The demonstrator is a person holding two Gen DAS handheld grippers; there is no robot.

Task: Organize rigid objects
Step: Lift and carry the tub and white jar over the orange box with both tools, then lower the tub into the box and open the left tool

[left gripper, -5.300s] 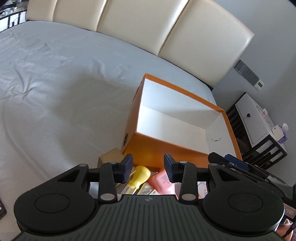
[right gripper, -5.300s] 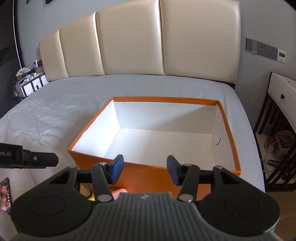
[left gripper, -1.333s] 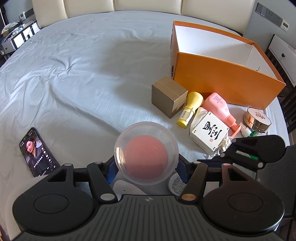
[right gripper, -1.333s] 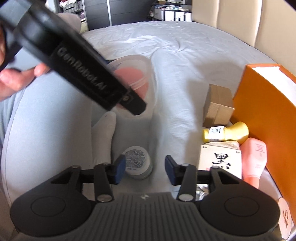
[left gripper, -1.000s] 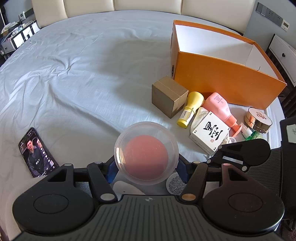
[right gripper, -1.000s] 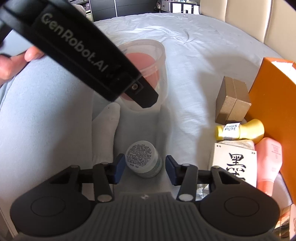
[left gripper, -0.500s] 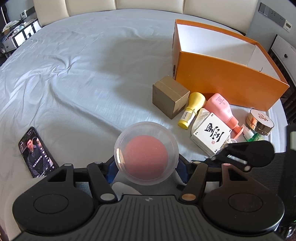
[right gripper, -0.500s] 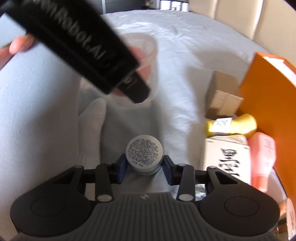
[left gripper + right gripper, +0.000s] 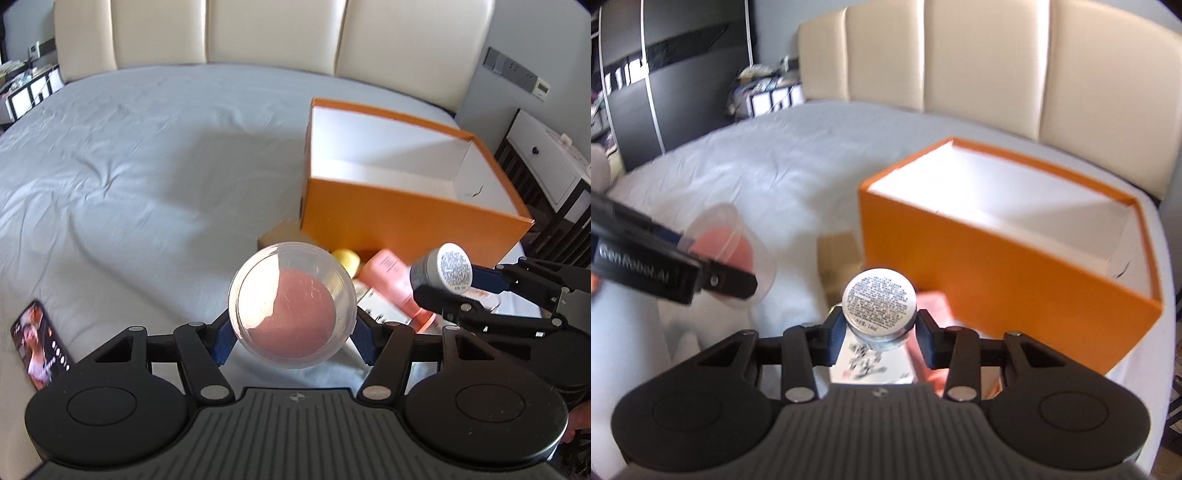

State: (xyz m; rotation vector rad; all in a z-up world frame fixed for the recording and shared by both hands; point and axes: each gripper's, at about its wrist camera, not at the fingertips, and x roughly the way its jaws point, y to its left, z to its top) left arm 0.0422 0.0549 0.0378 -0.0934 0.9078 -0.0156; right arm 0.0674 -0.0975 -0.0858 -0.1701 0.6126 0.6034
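Left wrist view: my left claw (image 9: 291,334) grips a clear tub (image 9: 291,304) above the bed (image 9: 147,177), short of the orange box (image 9: 406,229). Right wrist view: my right claw (image 9: 880,334) clamps a small jar (image 9: 880,306), raised before the box (image 9: 1008,273).

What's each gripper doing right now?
Left gripper: shut on the clear plastic container with pink contents.
Right gripper: shut on the small silver jar.

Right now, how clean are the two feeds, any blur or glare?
Left wrist view: orange box smeared, clear tub sharp, bed carrying a broad shadow. Right wrist view: background streaked, small jar fairly crisp.
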